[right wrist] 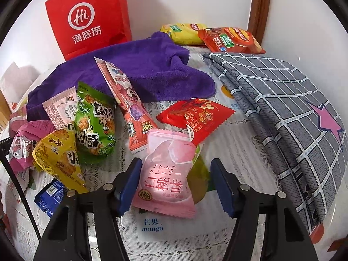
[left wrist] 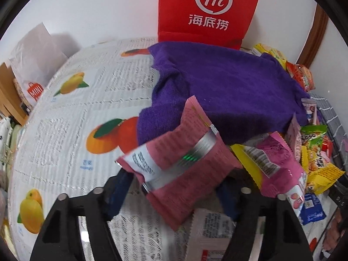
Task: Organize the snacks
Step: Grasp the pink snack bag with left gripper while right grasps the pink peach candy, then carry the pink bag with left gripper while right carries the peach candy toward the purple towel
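Pink snack packet [left wrist: 176, 163] lengthwise across left claw [left wrist: 174, 195], tilted.

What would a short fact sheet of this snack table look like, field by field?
surface: table with fruit-print cloth
left fingers: closed on a dusty-pink snack packet, lifted off the cloth
right fingers: either side of a pale pink peach packet, gap on one side
pile: green packet, yellow packet, red packet
behind: purple towel, red paper bag
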Demonstrator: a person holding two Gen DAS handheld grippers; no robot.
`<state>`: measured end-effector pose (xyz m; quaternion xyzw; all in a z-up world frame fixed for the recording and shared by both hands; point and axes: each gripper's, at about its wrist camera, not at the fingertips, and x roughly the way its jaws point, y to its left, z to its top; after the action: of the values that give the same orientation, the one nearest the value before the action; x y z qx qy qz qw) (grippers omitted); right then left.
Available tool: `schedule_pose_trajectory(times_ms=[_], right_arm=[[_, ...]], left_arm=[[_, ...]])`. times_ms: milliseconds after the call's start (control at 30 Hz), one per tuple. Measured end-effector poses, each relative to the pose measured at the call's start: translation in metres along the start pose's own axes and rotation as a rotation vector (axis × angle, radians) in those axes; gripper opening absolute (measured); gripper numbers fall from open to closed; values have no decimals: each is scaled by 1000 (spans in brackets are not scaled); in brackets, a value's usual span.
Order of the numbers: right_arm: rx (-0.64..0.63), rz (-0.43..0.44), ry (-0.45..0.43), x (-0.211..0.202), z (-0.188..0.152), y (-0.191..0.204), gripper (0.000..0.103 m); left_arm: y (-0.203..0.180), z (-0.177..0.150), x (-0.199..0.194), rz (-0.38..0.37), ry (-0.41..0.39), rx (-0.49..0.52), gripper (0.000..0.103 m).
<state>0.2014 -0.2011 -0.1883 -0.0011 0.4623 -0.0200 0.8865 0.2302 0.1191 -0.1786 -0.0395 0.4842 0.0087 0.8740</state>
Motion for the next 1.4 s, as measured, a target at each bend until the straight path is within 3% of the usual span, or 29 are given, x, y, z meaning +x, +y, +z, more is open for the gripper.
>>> schedule_pose_trajectory(times_ms=[67, 200, 367, 833, 1400], right_arm=[[0, 3, 5, -2, 0, 2, 47], [8, 2, 24, -5, 0, 2, 44], [25, 18, 29, -17, -6, 0, 42], [46, 53, -70, -84, -11, 1, 42], [2, 81, -213, -150, 36, 5, 42]], left_arm=[[0, -2, -4, -9, -12, 5, 54], [3, -5, -16, -7, -31, 7, 46], [10, -10, -36, -14, -56, -23, 46], [16, -20, -96, -33, -110, -80, 46], [0, 2, -149, -40, -188, -89, 46]])
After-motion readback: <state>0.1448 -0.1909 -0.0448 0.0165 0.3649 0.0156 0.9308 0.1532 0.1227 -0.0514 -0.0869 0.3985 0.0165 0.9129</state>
